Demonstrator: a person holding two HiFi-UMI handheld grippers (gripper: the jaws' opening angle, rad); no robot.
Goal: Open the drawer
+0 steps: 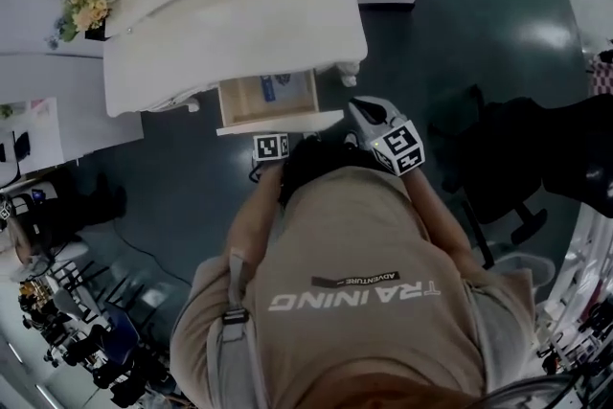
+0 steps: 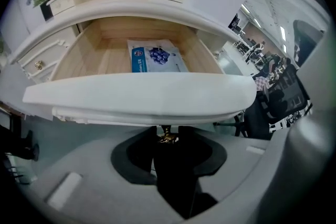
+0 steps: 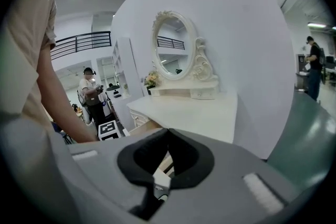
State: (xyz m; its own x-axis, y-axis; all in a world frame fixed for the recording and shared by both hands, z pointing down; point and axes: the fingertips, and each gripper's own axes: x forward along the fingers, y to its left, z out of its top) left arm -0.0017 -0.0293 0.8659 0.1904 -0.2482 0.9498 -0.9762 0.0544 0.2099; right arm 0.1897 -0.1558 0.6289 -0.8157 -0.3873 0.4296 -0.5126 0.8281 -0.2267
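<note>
The left gripper (image 2: pixel 167 139) was clenched on a small brass knob (image 2: pixel 167 135) that hung under the middle of the curved white front of the drawer (image 2: pixel 142 94), its dark jaws pressed against the knob from either side. The drawer stood pulled well out from the white dressing table (image 1: pixel 239 24), so that its pale wooden inside lay open to view. A flat blue-and-white packet (image 2: pixel 155 56) lay on the drawer's bottom, toward the back and a little right of centre. In the head view the drawer front sat just beyond the left gripper's marker cube, with the person's tan shirt (image 1: pixel 354 302) filling the lower part of the picture. The right gripper (image 3: pixel 168 132) was held clear of the furniture, to the right of the drawer, its jaws brought together at the tips with nothing grasped between them. Its view looked across the table's bare white top toward an oval mirror in an ornate white frame (image 3: pixel 173 44). A small bunch of pale flowers (image 1: pixel 86 10) stood at the table's left end. A black office chair (image 1: pixel 508 158) stood on the dark teal floor (image 1: pixel 460 34), well apart from the table on the right.
</note>
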